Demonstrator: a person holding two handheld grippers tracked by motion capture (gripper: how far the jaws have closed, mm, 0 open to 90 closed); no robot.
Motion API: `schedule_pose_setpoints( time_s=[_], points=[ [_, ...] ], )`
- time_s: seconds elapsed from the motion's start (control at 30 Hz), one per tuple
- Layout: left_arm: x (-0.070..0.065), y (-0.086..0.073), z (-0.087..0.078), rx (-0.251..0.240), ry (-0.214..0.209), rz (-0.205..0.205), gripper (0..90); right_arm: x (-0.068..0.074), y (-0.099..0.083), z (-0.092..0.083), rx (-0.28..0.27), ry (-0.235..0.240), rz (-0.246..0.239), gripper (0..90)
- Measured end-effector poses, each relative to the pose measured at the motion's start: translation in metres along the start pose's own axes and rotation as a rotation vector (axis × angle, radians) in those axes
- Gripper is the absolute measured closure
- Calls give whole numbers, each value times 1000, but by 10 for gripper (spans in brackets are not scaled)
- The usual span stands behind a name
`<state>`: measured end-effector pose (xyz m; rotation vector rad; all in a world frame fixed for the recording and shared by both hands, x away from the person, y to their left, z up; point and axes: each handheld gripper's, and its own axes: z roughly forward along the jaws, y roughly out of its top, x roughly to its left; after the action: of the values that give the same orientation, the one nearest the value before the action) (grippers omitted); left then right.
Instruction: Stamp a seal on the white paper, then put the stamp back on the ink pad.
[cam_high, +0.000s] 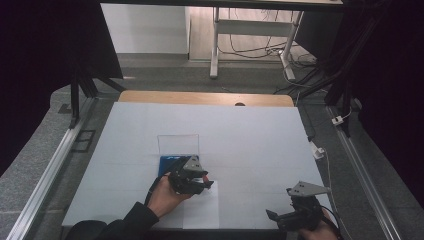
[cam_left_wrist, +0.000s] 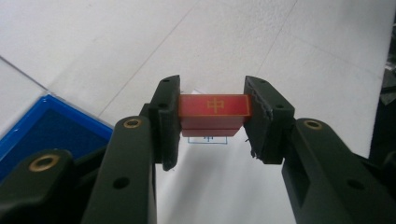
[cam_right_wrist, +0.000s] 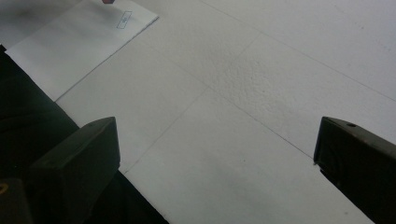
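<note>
From above, my left gripper (cam_high: 202, 179) sits low in the middle of the white table (cam_high: 250, 135), with open room to the right and far edge; the blue tray (cam_high: 167, 162) lies just behind it. My right gripper (cam_high: 280, 217) rests at the lower right edge.

Along my left gripper (cam_left_wrist: 212, 119), both pads are clamped on a smooth red tile (cam_left_wrist: 214, 106) with a gold character, centre frame.

Along my right gripper (cam_right_wrist: 215, 154), the jaws stand wide apart over textured white table; a paper sheet (cam_right_wrist: 79, 42) lies upper left.

Red tile (cam_left_wrist: 214, 106) – gold character; blue tray (cam_left_wrist: 56, 122).
</note>
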<state>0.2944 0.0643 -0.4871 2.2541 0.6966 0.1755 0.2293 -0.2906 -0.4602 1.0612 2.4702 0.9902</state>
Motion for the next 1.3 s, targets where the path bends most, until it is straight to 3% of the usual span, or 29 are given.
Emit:
schedule_pose_setpoints(
  time_s=[0.47, 1.3],
  points=[
    [10, -2, -11, -6, 23, -11, 581, 0, 0, 0, -1, 0, -2, 2],
    [40, -10, -39, -33, 67, -80, 581, -4, -1, -2, -23, 16, 35, 2]
  ],
)
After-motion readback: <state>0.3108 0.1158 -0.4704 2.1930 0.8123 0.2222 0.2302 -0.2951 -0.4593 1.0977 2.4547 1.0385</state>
